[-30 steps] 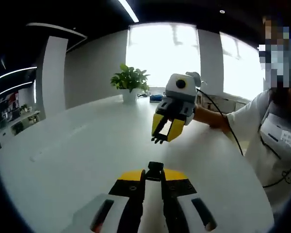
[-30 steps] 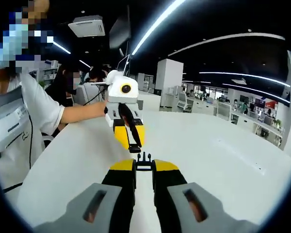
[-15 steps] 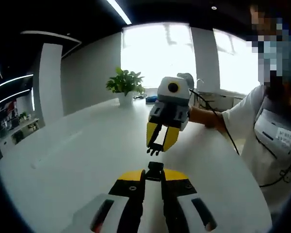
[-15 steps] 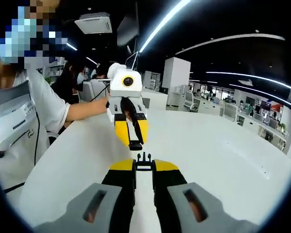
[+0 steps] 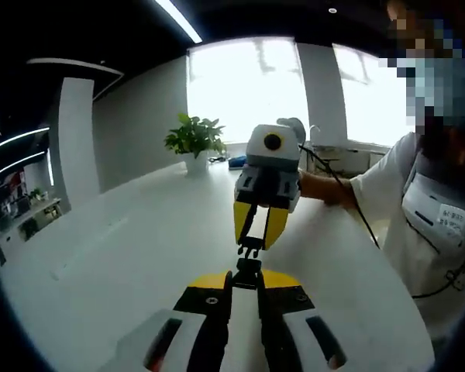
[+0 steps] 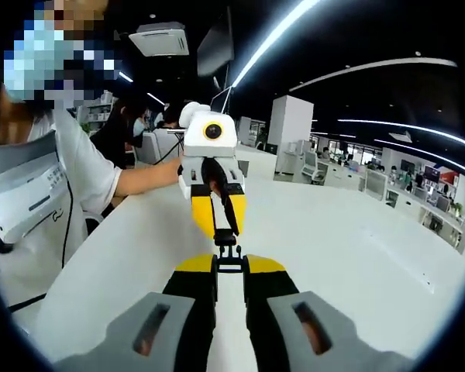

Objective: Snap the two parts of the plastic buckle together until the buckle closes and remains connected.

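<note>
Buckle halves are meeting tip to tip above the counter [image 5: 124, 256].
My left tongs [image 5: 245, 280] and right tongs [image 6: 229, 265] are each clamping one half [image 5: 249, 271] [image 6: 230, 263]; I'm risking a jam if they're tilting.

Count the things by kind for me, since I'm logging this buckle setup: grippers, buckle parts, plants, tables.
Grippers: 2, the left gripper and the right gripper
Buckle parts: 2, the socket half in the left gripper's fingers, the pronged half in the right gripper's fingers
Potted plant: 1
White table: 1
Total: 6
</note>
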### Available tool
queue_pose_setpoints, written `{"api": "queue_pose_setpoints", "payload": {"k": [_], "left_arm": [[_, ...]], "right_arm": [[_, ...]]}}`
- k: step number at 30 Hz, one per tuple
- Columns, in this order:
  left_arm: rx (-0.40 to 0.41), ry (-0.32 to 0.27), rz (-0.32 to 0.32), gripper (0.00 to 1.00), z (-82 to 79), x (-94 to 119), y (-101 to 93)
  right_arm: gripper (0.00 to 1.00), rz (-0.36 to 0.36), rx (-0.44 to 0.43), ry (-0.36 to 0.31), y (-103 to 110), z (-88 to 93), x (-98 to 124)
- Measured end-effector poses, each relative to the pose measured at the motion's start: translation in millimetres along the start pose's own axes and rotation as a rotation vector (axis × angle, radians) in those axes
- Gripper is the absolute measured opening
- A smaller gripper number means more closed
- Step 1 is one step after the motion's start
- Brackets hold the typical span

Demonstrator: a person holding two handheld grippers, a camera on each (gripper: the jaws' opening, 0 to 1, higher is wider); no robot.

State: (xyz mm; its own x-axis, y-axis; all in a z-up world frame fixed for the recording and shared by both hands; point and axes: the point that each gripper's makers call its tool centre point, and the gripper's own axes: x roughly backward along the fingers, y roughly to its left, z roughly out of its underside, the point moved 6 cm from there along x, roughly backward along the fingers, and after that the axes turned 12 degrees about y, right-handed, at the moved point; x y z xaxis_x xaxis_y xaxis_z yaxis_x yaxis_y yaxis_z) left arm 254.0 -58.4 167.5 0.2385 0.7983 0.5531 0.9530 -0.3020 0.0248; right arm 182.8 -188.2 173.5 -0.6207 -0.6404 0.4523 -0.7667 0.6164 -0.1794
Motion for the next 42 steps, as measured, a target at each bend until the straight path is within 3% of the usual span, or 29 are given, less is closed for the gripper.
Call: {"api": "queue_pose_setpoints", "payload": {"k": [17,29,32,34,38,42], "left_arm": [[-0.032,0.021,-0.018,0.12,-2.2,-0.8,-6.5],[-0.072,0.027,-0.031,0.11,-9.1,4.1,-17.3],[-0.067,0.016,-0.030,0.11,-10.2,4.1,-18.0],[-0.050,-0.006,0.004,0.11,-11.5,2.2,-21.0],[-0.059,0.023,-0.012,0.11,-7.8,-0.3,-19.7],[-0.037,0.013,-0.005,0.11,-9.0,-0.1,-19.5]], "right_arm": [[0.12,-0.030,0.011,0.001,5.8,-1.1,-4.1],[0.12,-0.035,0.075,-0.008,14.0,-12.5,3.8],[0.12,-0.040,0.068,-0.015,13.3,-12.3,3.5],[0.12,-0.067,0.054,-0.037,16.1,-13.3,1.8],[0.11,-0.063,0.064,-0.009,16.2,-10.0,-0.5],[0.11,-0.072,0.049,-0.022,15.7,-9.2,-0.4]]}}
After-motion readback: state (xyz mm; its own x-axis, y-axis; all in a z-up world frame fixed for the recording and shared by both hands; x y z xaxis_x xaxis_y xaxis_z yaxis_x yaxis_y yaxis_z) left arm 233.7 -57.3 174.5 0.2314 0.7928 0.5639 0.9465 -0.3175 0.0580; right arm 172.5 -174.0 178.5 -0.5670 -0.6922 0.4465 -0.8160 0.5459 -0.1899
